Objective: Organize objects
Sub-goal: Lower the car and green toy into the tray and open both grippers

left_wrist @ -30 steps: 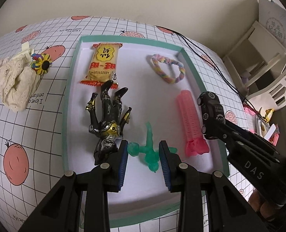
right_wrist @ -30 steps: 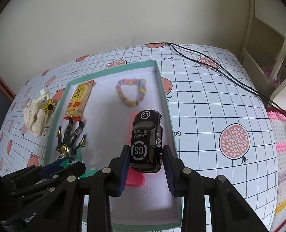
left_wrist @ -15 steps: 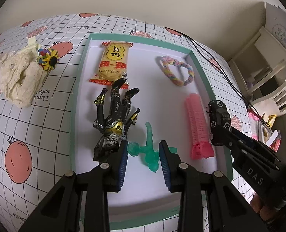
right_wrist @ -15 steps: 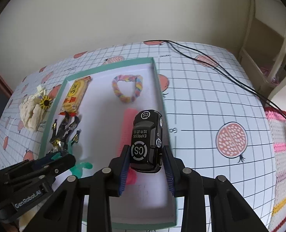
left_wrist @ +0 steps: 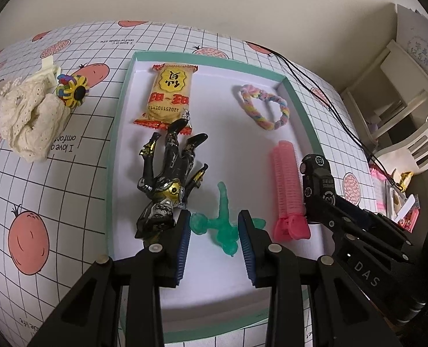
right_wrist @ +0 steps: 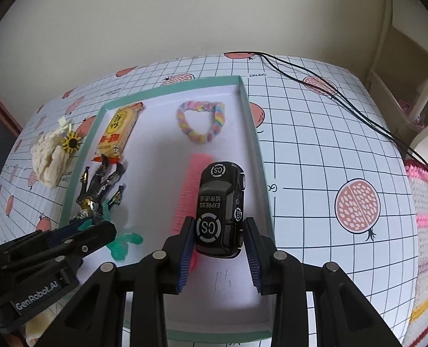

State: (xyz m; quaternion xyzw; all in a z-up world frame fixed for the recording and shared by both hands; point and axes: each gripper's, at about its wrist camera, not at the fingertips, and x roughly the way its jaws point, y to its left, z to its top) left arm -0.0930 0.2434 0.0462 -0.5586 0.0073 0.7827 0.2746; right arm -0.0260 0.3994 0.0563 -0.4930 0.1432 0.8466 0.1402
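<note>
A white tray with a teal rim (left_wrist: 115,133) (right_wrist: 258,156) holds a yellow snack pack (left_wrist: 170,95), a rainbow braided loop (left_wrist: 264,107), a black and gold action figure (left_wrist: 167,185), a pink hair roller (left_wrist: 287,190) and a translucent green figure (left_wrist: 224,225) (right_wrist: 124,243). My left gripper (left_wrist: 214,231) (right_wrist: 98,231) stands open, with the green figure lying between its fingertips. My right gripper (right_wrist: 218,240) is shut on a black toy car (right_wrist: 219,211) (left_wrist: 318,185). It holds the car over the tray's right side, just beside the roller.
On the checked tablecloth left of the tray lie a cream lace cloth (left_wrist: 26,118) and a sunflower hair tie (left_wrist: 73,92). A black cable (right_wrist: 329,95) crosses the table's far right. White furniture (left_wrist: 393,86) stands beyond the table's right edge.
My right gripper has carried the car leftward, from over the tray's right rim to inside it beside the roller. The left gripper has stayed open around the green figure.
</note>
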